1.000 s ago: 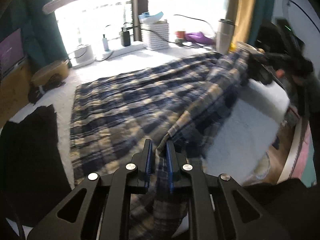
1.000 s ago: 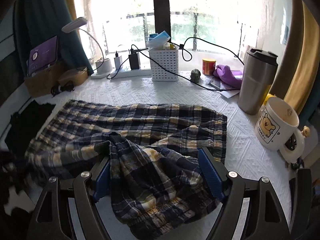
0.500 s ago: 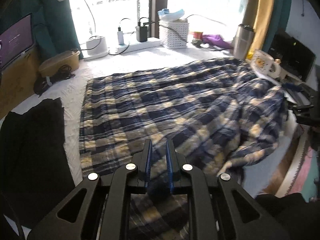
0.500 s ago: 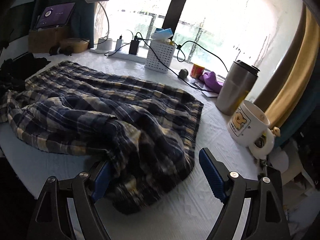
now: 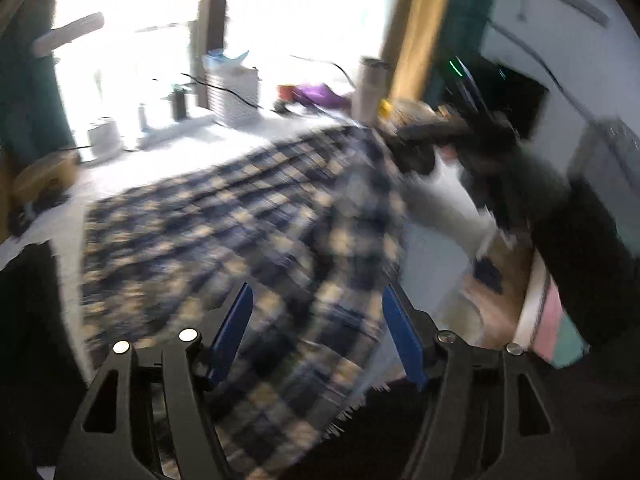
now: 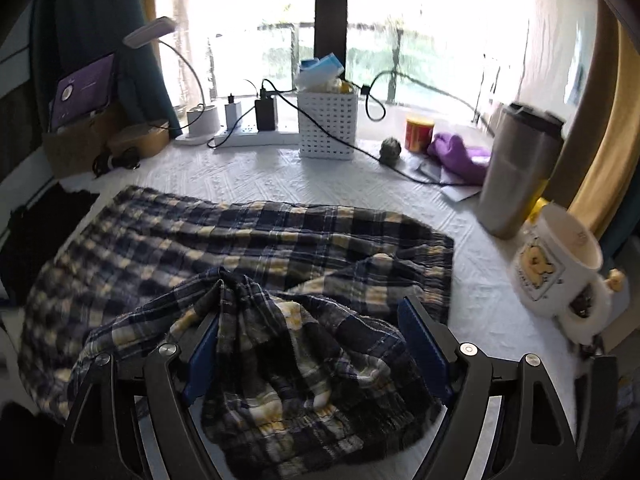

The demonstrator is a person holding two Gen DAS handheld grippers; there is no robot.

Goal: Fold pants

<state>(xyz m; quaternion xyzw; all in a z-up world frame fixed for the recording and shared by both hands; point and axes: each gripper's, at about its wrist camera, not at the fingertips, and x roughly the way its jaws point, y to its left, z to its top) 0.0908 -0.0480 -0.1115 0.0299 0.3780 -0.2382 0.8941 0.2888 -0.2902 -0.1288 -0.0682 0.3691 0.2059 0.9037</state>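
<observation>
The plaid pants [image 6: 248,248] lie spread on the white worktop [image 6: 248,172], with one end bunched up near the front edge. The left gripper [image 5: 316,336] has just been opening; its fingers now stand apart over the cloth, not pressing it. The right gripper [image 6: 316,344] is also released, its fingers wide around the bunched part.

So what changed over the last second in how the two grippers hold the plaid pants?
The left gripper has just opened, letting go of the plaid pants, which lie loose between its blue pads. The right gripper stayed open with bunched fabric between its fingers, unpressed. The steel tumbler and bear mug kept their places.
</observation>
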